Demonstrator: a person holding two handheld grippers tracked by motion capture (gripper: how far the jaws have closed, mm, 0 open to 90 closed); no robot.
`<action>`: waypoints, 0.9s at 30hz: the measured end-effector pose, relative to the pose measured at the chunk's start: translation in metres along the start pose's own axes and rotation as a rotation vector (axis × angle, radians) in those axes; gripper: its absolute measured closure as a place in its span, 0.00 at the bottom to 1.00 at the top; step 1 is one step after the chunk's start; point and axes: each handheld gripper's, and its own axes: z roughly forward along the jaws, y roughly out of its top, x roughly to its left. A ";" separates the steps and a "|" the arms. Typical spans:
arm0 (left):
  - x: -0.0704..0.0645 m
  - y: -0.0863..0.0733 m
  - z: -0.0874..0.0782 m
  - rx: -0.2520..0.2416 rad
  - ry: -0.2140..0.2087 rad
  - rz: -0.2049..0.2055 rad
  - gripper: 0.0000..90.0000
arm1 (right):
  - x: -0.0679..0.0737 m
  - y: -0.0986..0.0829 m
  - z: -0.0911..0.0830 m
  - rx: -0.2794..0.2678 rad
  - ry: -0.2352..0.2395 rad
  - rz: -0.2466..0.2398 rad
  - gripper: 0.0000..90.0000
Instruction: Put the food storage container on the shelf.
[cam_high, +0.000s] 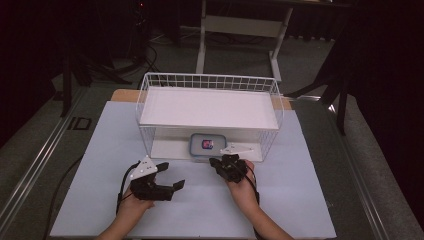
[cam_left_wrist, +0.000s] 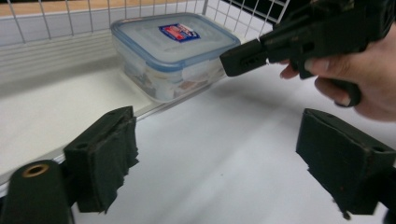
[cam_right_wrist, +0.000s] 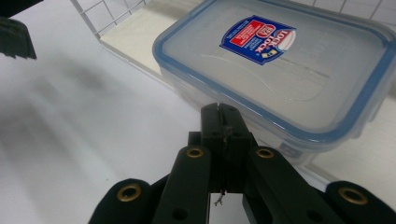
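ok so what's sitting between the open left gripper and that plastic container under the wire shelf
Nothing: in the left gripper view, bare white tabletop runs from the left gripper to the container; the right gripper reaches in alongside.

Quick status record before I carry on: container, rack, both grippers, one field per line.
container: clear plastic box with blue-rimmed lid, lid on, label on top
container location: lower level of the white wire rack, near its open front edge
rack top shelf: white board, nothing on it
left gripper: jaws wide apart, holding nothing, over the white table
right gripper: jaws closed together, tips just at the container's near side; contact cannot be told
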 end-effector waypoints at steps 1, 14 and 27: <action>0.000 -0.001 0.001 0.005 0.002 0.005 0.12 | 0.001 0.000 0.001 0.003 -0.002 -0.004 1.00; 0.003 -0.007 0.004 0.041 0.011 0.005 0.02 | 0.000 0.006 0.013 0.018 -0.004 -0.007 1.00; 0.003 -0.008 0.004 0.036 0.013 0.001 0.02 | -0.007 0.006 0.024 0.027 -0.023 0.018 1.00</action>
